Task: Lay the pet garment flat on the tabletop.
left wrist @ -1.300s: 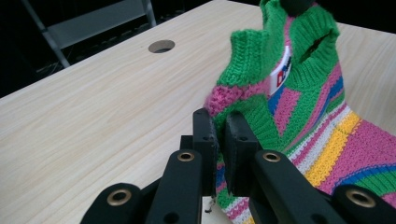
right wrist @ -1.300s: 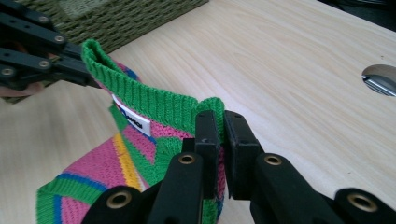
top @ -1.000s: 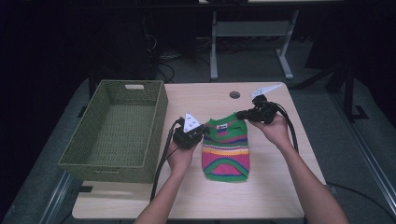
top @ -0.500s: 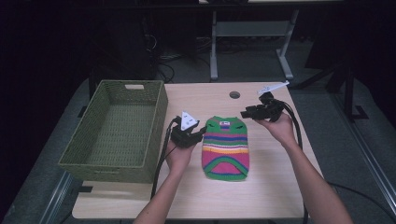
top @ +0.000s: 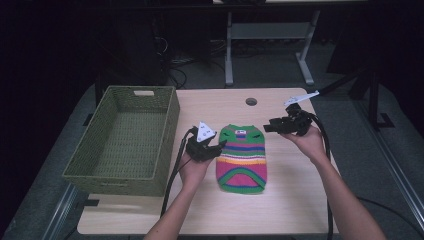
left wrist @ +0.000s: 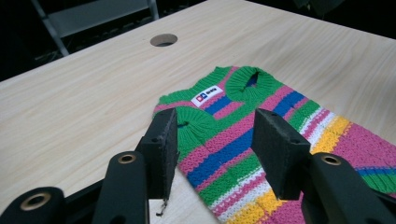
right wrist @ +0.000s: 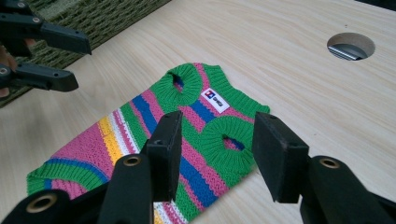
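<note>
The sweater (top: 241,158) is lying flat on the table (top: 290,200), about centre, collar end toward 12 o'clock, hem toward 6, white label (left wrist: 207,96) at the neck. Two green-ribbed armholes are showing near the collar.

Change since a second ago: both grippers were sitting at the sweater's upper corners, touching or pinching the knit; now both are pulling clear. The garment is staying where it was laid, spread a little flatter and shifted slightly toward 6.

The left gripper (top: 214,148) is hovering just beside the sweater's 9 o'clock edge, jaws wide apart, nothing between them; in the left gripper view (left wrist: 212,140) the near shoulder is sitting under the gap, untouched. The right gripper (top: 268,125) is lifting away at 2 o'clock, apart from the cloth; its own view (right wrist: 215,144) is showing the jaws wide apart and empty above the nearer armhole.

Reading: the spreading step is looking finished and the release is done. The basket (top: 125,140) is standing empty at 9 o'clock, well within reach; folding or a transfer into it is probably coming next, needing a fresh grip.
</note>
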